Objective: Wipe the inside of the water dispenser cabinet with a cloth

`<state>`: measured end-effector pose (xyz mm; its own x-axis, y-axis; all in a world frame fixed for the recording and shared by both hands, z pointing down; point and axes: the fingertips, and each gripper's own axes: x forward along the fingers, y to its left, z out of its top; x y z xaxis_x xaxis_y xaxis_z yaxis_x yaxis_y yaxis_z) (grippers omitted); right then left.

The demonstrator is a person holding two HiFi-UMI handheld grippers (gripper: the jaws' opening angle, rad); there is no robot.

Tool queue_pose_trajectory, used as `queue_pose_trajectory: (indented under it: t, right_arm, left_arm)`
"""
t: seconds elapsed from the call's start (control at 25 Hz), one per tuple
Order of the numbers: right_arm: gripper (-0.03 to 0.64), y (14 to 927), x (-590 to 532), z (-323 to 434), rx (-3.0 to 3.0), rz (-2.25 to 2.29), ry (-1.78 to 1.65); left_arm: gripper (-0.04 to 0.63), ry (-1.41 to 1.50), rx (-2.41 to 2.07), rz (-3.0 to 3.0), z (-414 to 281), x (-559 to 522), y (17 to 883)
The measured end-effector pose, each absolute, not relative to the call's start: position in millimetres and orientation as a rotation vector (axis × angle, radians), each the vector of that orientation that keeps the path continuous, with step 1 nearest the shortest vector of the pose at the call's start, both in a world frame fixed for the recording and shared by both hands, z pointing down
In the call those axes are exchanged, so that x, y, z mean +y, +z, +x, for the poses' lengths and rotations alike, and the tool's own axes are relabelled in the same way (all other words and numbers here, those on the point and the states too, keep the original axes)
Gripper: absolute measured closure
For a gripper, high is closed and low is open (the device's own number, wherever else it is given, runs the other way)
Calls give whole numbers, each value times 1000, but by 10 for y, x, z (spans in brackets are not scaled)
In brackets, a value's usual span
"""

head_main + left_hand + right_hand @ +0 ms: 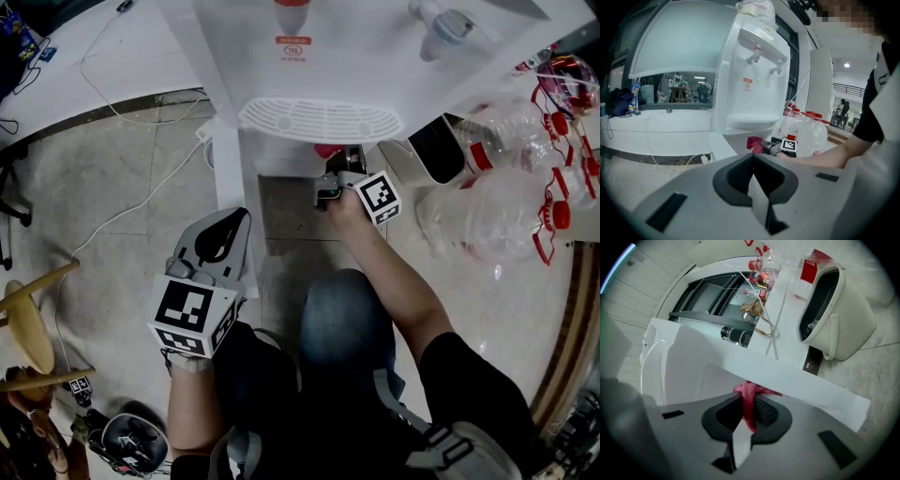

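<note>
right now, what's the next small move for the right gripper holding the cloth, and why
Probably ease the right gripper a little deeper into the cabinet and begin a sideways stroke. It is shut on the red cloth, which sits only at the opening, just under the drip tray. Whether the cloth touches an inner wall cannot be told. The left gripper is shut, empty and clear of the way.

In the head view the drip tray covers the opening of the cabinet, so its inside is unseen there. The cloth shows only as a red sliver at the tip of the right gripper. In the right gripper view the cloth's far end passes behind a white edge (how much lies beyond cannot be told), while the water dispenser is cut off by the head view's top edge and its label is too small to read.
</note>
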<state>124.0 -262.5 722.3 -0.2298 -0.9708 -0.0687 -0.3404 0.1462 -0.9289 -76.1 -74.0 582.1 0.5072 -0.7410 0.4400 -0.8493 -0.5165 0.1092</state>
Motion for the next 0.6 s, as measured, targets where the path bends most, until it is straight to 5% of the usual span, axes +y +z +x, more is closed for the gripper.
queue_pose_trajectory:
  t: [0.6]
  right_arm:
    - [571,6759,-2573,1037,1838,-1109,-929]
  left_arm:
    - [588,512,-1346,2442,-795,-733,5826]
